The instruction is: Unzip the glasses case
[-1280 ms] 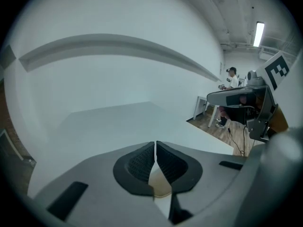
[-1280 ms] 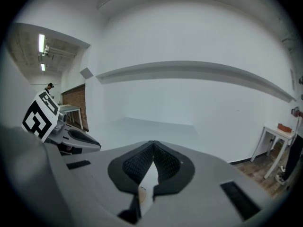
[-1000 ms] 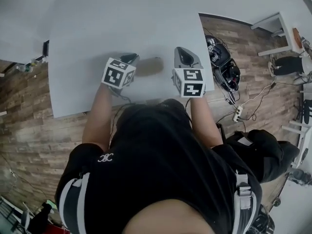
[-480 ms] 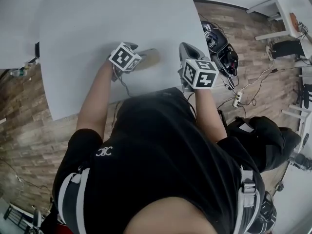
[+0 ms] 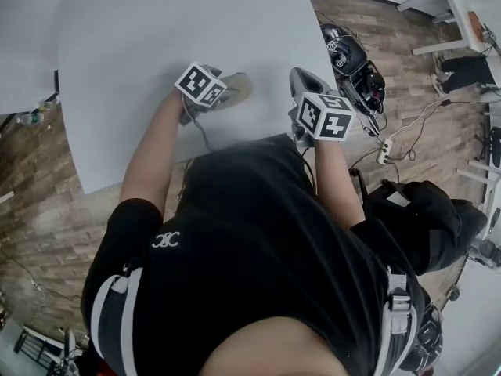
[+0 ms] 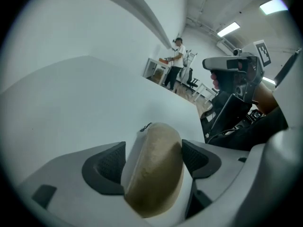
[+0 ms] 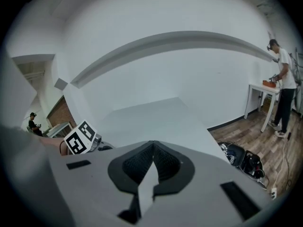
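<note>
Opening left tongs (image 6: 152, 154) straddle glasses case (image 6: 155, 183).

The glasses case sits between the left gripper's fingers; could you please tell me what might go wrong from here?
1. The fingers of the left gripper have just been opening around the glasses case and seem not to clamp it; on the smooth table it could slide once the zipper is pulled.
2. The zipper pull is small, at the case's far end; the shut right gripper could miss it.
</note>
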Demonstrator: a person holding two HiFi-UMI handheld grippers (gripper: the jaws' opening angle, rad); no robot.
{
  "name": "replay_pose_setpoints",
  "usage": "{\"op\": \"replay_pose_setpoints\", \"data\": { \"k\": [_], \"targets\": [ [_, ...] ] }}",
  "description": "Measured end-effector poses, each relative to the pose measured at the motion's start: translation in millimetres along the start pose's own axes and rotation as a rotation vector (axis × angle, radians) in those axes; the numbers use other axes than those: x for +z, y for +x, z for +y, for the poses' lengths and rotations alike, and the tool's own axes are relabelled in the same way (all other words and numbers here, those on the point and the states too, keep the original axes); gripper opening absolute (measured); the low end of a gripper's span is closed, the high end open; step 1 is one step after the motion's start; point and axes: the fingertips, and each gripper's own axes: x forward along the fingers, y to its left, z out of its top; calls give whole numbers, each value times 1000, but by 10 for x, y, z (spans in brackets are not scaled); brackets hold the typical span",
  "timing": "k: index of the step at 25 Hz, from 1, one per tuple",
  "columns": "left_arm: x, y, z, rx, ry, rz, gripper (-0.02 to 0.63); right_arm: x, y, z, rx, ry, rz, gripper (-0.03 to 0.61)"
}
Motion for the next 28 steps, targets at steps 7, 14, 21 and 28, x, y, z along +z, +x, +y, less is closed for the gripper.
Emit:
{"op": "replay_pose_setpoints", "data": {
  "k": [7, 14, 21, 28],
  "targets": [
    [-219, 366, -370, -149, 147, 234, 482, -2, 63, -83, 9, 3, 10, 5],
    [-361, 434, -512, -165, 227, 303, 480, -16, 126, -73, 15, 16, 20, 5],
    [-491, 429, -696, -214, 316, 325, 369, -84, 116, -30, 25, 14, 28, 5],
    [-129, -12, -1078, -423, 289, 58, 328, 70, -7, 135, 156, -195, 12, 5]
  ]
}}
